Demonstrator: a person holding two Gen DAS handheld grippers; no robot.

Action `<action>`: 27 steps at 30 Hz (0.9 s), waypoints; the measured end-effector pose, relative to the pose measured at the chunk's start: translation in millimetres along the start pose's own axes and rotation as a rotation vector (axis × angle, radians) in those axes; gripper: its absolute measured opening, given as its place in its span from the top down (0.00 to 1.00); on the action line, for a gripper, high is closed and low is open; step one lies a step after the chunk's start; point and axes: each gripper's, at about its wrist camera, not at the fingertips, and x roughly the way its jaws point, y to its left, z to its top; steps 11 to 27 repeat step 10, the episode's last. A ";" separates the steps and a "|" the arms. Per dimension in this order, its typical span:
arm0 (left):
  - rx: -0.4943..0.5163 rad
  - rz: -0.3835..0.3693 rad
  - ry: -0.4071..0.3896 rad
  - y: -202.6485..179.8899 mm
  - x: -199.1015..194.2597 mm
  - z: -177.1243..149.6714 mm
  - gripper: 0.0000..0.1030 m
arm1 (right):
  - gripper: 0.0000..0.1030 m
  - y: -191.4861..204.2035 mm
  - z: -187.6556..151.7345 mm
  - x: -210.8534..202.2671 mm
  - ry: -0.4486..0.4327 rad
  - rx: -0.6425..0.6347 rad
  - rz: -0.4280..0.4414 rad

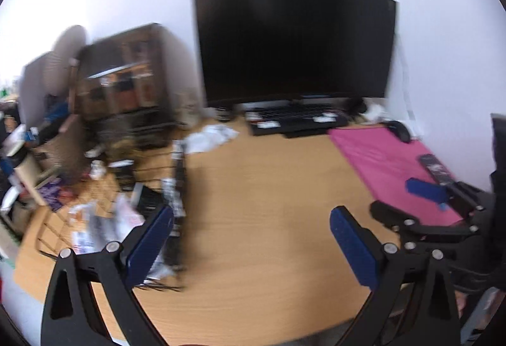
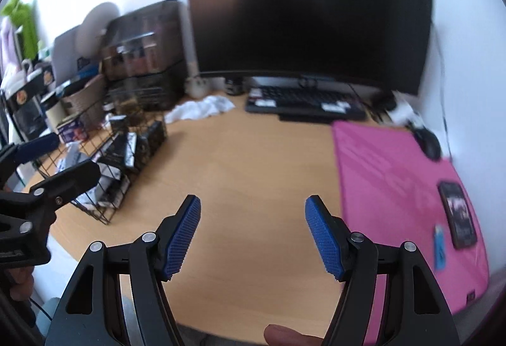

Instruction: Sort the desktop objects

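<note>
Wire basket (image 2: 104, 162) of clutter sits far left on the desk (image 2: 253, 162). Left gripper (image 1: 249, 238) hangs wide, nothing between its pads. Right gripper (image 2: 253, 235) is spread too, empty over bare wood. Further right, on the pink mat (image 2: 379, 175), a dark card (image 2: 458, 216) lies long axis running away, right of the right gripper, the nearer one.
</note>
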 end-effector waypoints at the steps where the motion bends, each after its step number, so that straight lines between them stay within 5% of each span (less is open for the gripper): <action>1: 0.001 -0.003 0.004 -4.0 0.0 0.1 0.04 | 0.34 -3.3 -1.6 -3.8 -0.003 -0.005 -0.006; 27: 0.000 -0.011 0.029 -8.5 10.9 0.7 0.04 | 0.34 -19.7 -2.8 -12.6 -0.020 0.032 -0.027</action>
